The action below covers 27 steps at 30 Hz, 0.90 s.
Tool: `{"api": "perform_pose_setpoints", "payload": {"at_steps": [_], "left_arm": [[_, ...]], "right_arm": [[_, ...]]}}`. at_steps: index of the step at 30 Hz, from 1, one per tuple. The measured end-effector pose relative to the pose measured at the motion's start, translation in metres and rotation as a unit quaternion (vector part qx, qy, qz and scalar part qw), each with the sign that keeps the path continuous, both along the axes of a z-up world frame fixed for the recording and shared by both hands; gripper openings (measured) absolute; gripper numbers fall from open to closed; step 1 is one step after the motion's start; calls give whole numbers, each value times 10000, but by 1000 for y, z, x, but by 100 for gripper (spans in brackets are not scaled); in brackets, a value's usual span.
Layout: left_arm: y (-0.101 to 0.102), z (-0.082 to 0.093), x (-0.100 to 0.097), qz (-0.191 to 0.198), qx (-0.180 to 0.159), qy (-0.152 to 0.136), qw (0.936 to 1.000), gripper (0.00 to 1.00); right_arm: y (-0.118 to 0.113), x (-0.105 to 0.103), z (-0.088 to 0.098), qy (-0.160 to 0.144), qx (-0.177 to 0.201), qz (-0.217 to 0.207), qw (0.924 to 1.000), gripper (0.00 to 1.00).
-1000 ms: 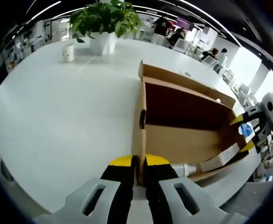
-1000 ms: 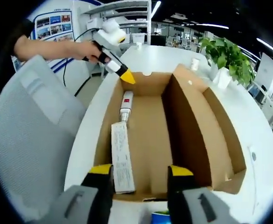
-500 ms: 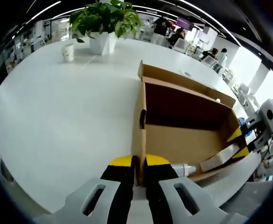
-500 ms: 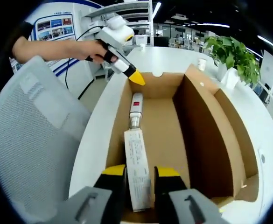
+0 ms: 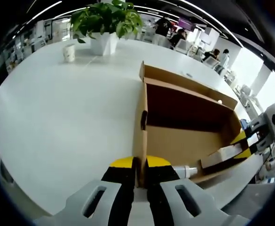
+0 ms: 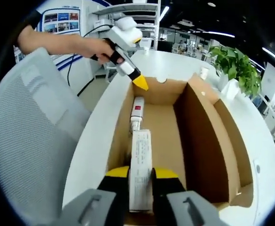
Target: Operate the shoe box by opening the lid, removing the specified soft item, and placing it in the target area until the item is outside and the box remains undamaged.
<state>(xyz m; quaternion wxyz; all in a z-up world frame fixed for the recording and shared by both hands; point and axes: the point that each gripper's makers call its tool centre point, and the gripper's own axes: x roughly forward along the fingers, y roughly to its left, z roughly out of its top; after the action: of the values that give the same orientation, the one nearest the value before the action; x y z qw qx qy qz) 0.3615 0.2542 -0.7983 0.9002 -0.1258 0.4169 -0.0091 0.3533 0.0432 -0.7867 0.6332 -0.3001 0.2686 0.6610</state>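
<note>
An open brown cardboard shoe box (image 5: 184, 143) lies on the white table (image 5: 57, 113). My left gripper (image 5: 139, 162) is shut on the box's near end wall. In the right gripper view, that left gripper (image 6: 139, 84) pinches the far end wall, held by a person's hand. My right gripper (image 6: 140, 172) is shut on a long white carton (image 6: 141, 150), whose gripped end is raised off the box floor. Beyond the carton lies a tube with a red label (image 6: 137, 110). In the left gripper view, the right gripper (image 5: 244, 145) holds the carton (image 5: 222, 155) above the tube (image 5: 183, 171).
A potted plant (image 5: 106, 23) and a paper cup (image 5: 69, 52) stand at the table's far side. A grey mesh chair (image 6: 29, 141) sits beside the table edge, next to the box (image 6: 208, 136). The plant (image 6: 236, 66) is beyond the box's right wall.
My right gripper went from open around the white carton to shut on it, then raised its near end. The left gripper stays shut on the box wall.
</note>
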Motion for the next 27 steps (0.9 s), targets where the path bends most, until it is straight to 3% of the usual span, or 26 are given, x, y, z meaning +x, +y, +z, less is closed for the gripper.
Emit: {"api": "perform_pose_setpoints", "payload": {"at_steps": [4,7,13,27], "left_arm": [[-1,1,-1,2,-1,-12,10000,5],[0,0,0,7,-13,-19,10000,5],[0,1,0,-1,-15,-10,10000,5],[-9,6,-8,-2,5,-20,10000,5]], "right_arm": [[3,4,8,-108,134,-23,9998,14],[9,5,23,75,494,-154,9986,14],[9,11,49,30,849,-305,9959,14],[-30,23,125,-166,1564,-301,9871,14]]}}
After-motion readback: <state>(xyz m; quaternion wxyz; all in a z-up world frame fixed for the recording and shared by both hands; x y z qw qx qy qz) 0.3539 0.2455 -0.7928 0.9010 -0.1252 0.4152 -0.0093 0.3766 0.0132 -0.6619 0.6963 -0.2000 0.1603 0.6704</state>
